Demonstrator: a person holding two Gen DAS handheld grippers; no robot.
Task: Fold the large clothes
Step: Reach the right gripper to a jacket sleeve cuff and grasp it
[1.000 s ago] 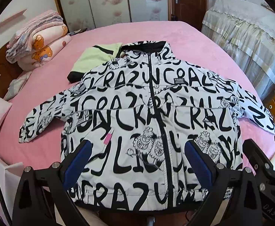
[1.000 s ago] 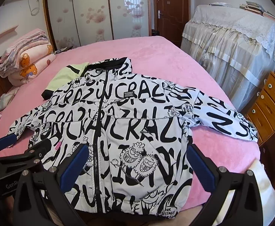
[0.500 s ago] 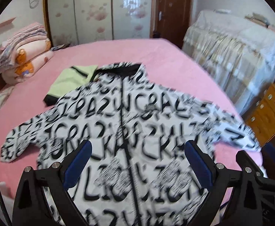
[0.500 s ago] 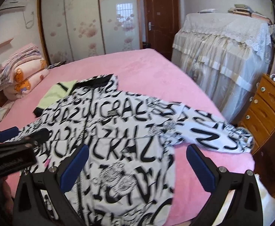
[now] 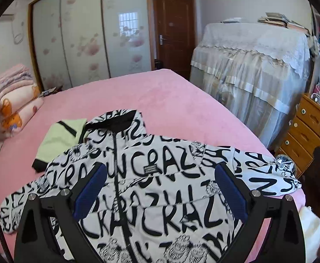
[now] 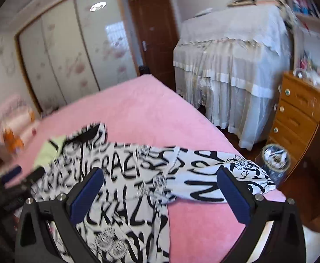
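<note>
A white jacket with black lettering (image 5: pixel 160 188) lies flat, front up and zipped, on the pink bed (image 5: pixel 160 100), sleeves spread to both sides. My left gripper (image 5: pixel 160 192) is open and empty above the jacket's chest. My right gripper (image 6: pixel 160 192) is open and empty above the jacket's right side (image 6: pixel 124 188), near the armpit, with the right sleeve (image 6: pixel 221 175) reaching toward the bed's corner. The left gripper also shows in the right wrist view (image 6: pixel 17 179) at the left edge.
A light green garment (image 5: pixel 59 138) lies under the jacket's left shoulder. Folded blankets (image 5: pixel 8 103) sit at the bed's far left. A cloth-covered piece of furniture (image 5: pixel 252 70), wooden drawers (image 5: pixel 307 129) and a bin (image 6: pixel 274 160) stand to the right of the bed.
Both grippers have risen and tilted up, moving from the jacket's hem toward its chest and to the right. The jacket has not moved. Both stay open.
</note>
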